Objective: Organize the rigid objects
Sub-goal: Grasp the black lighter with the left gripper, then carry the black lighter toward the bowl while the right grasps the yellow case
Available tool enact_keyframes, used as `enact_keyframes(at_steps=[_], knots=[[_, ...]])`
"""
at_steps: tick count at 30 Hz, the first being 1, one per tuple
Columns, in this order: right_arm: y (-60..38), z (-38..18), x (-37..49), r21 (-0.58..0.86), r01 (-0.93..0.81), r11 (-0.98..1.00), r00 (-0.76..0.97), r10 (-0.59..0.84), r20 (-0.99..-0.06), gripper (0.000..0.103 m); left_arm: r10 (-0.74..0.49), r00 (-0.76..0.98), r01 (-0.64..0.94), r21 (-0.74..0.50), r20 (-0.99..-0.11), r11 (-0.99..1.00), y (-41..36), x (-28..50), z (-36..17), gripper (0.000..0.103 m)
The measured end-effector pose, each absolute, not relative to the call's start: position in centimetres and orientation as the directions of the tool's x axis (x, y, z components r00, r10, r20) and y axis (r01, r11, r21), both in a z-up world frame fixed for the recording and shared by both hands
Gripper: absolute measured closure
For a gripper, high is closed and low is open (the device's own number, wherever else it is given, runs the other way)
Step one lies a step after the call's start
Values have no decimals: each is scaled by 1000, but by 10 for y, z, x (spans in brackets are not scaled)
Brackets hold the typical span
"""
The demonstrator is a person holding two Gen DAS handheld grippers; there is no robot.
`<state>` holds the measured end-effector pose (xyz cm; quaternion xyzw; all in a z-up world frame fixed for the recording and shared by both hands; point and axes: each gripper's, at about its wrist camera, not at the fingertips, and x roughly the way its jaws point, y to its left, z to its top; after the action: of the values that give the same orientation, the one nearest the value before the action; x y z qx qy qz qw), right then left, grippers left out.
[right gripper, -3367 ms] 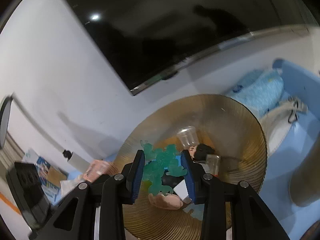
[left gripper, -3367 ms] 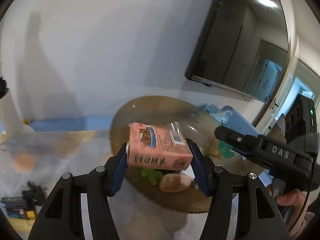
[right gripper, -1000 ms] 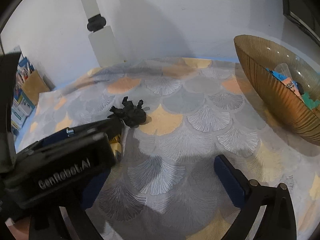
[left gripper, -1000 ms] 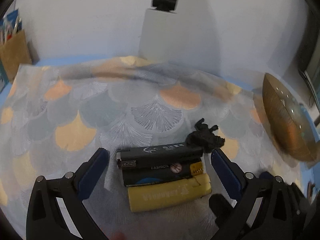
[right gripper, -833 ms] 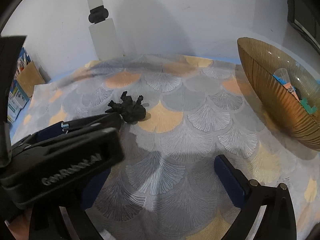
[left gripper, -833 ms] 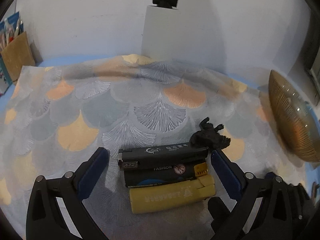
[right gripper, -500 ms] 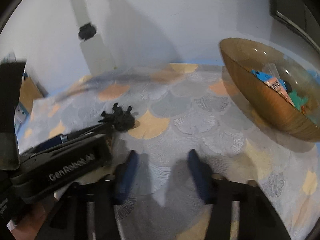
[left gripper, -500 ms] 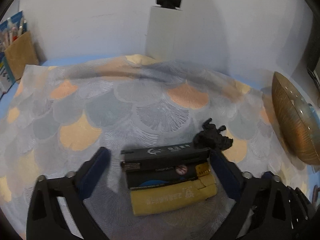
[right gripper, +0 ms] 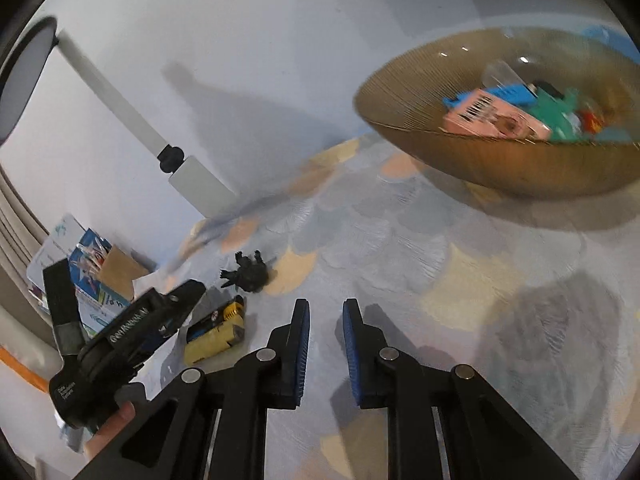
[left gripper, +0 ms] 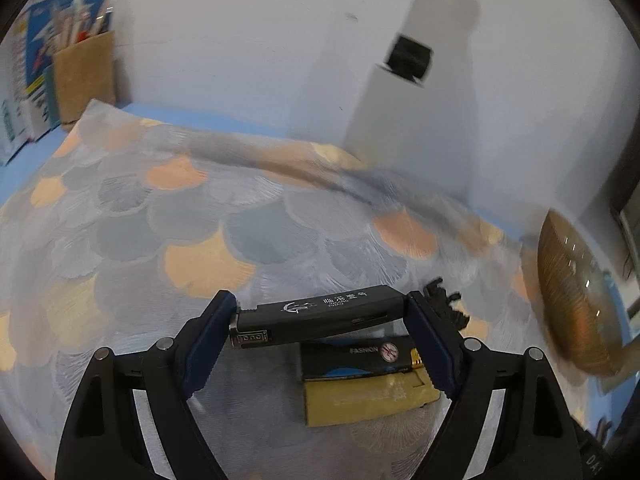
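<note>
Left wrist view is showing my left gripper point(left gripper: 320, 336) pinching the dark grey lighter point(left gripper: 316, 316) end to end between its blue pads, lifted clear of the patterned cloth point(left gripper: 160, 240). To carry it well, I am thinking the squeeze should hold steady and the lighter stay level, since a lengthwise pinch could let it pivot out. The ribbed brown bowl point(left gripper: 572, 300) is sitting well off to the right of this gripper, and that looks like the drop spot. My right gripper point(right gripper: 325, 344) is hovering with its pads nearly pressed together on nothing, the bowl ahead and to its right.

Counting downward in size: one bowl, already holding several mixed items I cannot count through the blur; two lighters lying just below my pads, one black and blue point(left gripper: 356, 360), one yellow point(left gripper: 368, 400); one small black figure point(left gripper: 444, 308) beside the right pad.
</note>
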<state>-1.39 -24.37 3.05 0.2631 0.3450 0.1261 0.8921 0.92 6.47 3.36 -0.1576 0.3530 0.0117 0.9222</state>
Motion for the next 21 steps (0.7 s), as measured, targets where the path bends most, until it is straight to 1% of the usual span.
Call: enact_keyframes(at_steps=[1, 3, 5, 6, 7, 8, 9, 11, 13, 15, 17, 18, 20, 21], knots=[[-247, 28, -12, 565, -50, 824, 717, 423, -554, 83, -92, 758, -138, -296, -646, 945, 73, 6, 33, 19], [-248, 29, -8, 522, -56, 851, 698, 407, -589, 69, -97, 772, -149, -326, -629, 933, 82, 1, 35, 19], [-246, 33, -8, 492, -110, 864, 691, 422, -587, 40, -97, 785, -162, -354, -612, 921, 90, -5, 36, 19], [-241, 37, -9, 465, -107, 879, 698, 399, -594, 35, -97, 796, -170, -373, -598, 912, 94, -7, 37, 19], [-239, 39, -10, 444, -99, 891, 705, 378, -600, 20, -100, 808, -173, -395, -581, 902, 99, -11, 38, 19], [-231, 44, -10, 417, -92, 904, 717, 351, -602, 11, -106, 822, -175, -425, -560, 888, 105, -16, 38, 19], [-224, 46, -10, 415, -109, 903, 721, 359, -592, 10, -108, 836, -182, -458, -538, 870, 111, -20, 37, 19], [-198, 49, -7, 410, -151, 899, 711, 387, -587, 10, -94, 842, -207, -479, -531, 853, 119, -24, 35, 19], [-172, 48, -1, 380, -170, 909, 693, 385, -610, 9, -89, 839, -227, -494, -537, 839, 136, -27, 38, 19], [-144, 44, 5, 340, -195, 920, 664, 379, -645, 8, -85, 848, -234, -514, -523, 825, 158, -32, 46, 19], [-115, 38, 11, 290, -235, 928, 626, 373, -685, 8, -44, 858, -242, -478, -512, 844, 169, -35, 55, 19], [-101, 35, 14, 239, -240, 941, 612, 338, -715, 8, -21, 862, -246, -455, -506, 856, 170, -35, 57, 19], [-85, 33, 14, 150, -225, 963, 636, 261, -726, 6, -4, 867, -243, -429, -498, 870, 174, -36, 62, 19], [-81, 32, 16, 136, -219, 966, 633, 247, -734, 6, 6, 868, -244, -415, -496, 876, 176, -37, 63, 19]])
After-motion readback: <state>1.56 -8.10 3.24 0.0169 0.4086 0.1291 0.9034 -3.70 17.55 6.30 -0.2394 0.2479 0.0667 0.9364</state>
